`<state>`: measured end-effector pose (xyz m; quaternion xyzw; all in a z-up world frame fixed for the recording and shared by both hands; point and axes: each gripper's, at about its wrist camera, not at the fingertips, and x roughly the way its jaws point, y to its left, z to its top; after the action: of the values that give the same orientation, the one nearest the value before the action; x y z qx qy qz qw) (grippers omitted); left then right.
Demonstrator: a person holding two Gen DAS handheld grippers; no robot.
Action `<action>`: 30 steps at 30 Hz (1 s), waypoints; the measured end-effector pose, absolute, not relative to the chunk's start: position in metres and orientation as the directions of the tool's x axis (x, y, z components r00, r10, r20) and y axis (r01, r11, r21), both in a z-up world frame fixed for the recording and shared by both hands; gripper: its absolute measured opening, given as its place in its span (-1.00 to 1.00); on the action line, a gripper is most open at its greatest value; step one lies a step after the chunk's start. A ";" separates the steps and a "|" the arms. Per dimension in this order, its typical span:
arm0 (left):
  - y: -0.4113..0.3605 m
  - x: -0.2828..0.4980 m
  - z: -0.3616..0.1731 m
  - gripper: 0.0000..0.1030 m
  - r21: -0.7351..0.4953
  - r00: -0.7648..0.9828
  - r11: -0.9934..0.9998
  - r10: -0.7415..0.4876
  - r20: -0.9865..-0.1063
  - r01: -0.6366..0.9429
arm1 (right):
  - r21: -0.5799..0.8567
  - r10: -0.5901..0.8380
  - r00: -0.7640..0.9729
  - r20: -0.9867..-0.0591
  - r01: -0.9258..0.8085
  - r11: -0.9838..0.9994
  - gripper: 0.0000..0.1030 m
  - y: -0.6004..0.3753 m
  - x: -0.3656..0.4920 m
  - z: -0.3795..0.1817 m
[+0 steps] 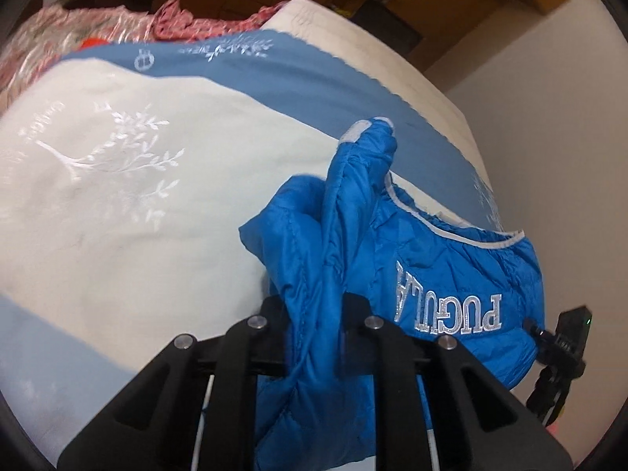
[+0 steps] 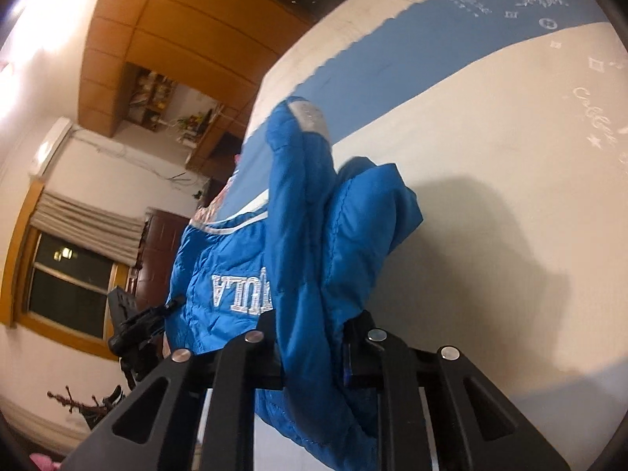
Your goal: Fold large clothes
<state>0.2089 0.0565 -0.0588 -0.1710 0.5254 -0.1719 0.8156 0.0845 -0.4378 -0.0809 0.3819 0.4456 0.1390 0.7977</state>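
Left gripper (image 1: 312, 314) jaws narrow, clamped on bunched fold of blue jacket (image 1: 431, 267), lower centre of left wrist frame. Right gripper (image 2: 314, 329) jaws likewise pinched on jacket (image 2: 345, 235), lower centre of right wrist frame. Jacket hangs between both grippers, lifted above bed (image 1: 117, 196); silver lettering (image 1: 447, 306) upside down, grey-tabbed cuff (image 1: 363, 129) sticking up. Right gripper also visible at right edge of left frame. Bedspread white with blue band (image 2: 373, 74). Pink patterned cloth (image 1: 59, 39) upper left. Window (image 2: 66, 278) at left of right frame.
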 end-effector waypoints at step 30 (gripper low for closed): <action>0.098 0.072 -0.165 -0.19 -0.303 0.280 0.938 -0.339 -0.898 0.166 | 0.636 0.453 0.465 -0.760 0.394 0.663 -0.48 -0.407 -0.044 -0.193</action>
<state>0.0716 0.0979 -0.1654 -0.0749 0.5788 -0.1586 0.7964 -0.0442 -0.4069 -0.1931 0.4099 0.5166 0.0197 0.7515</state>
